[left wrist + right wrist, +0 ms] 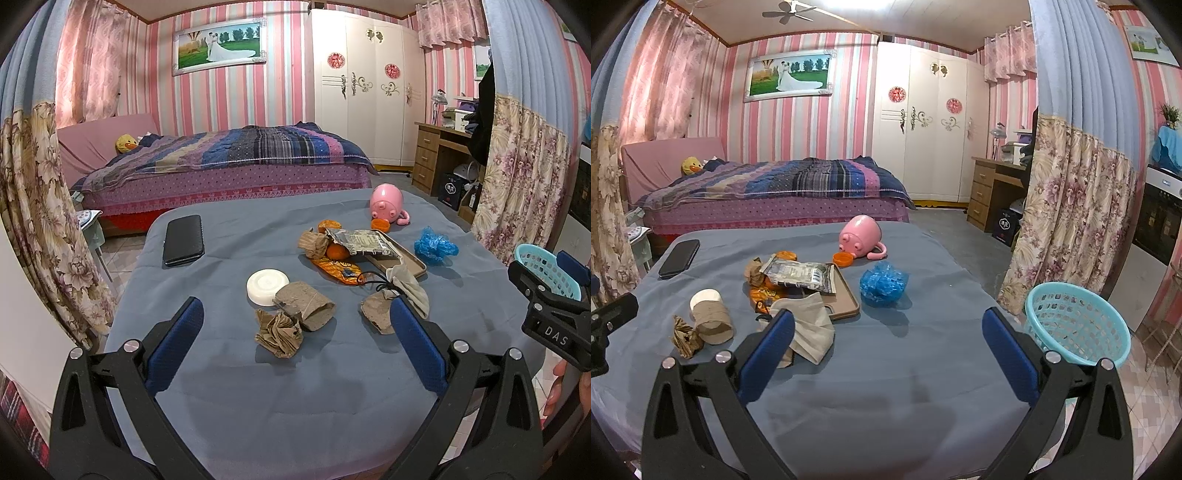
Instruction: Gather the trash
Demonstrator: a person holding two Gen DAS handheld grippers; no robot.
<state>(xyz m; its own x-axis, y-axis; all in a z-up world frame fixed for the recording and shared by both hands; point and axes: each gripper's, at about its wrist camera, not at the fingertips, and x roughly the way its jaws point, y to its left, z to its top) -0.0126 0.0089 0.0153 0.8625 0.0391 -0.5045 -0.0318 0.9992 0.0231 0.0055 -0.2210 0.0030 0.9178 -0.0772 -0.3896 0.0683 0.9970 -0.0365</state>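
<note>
Both the left gripper [295,343] and right gripper [888,347] gape empty; crumpled brown paper [279,334] lies between the left's fingers, beside the cardboard roll [306,305].

Pink-and-white striped walls [798,122] carry a framed wedding photograph [788,75] above a bed [775,195] with a striped quilt and a pink headboard at its left end. A white wardrobe [923,136] fills the far right corner, with a wooden desk [991,188] with drawers just beside it. Floral curtains [1071,206] hang at both sides, a ceiling fan [788,11] is overhead, and the floor [1145,402] is tiled.
</note>
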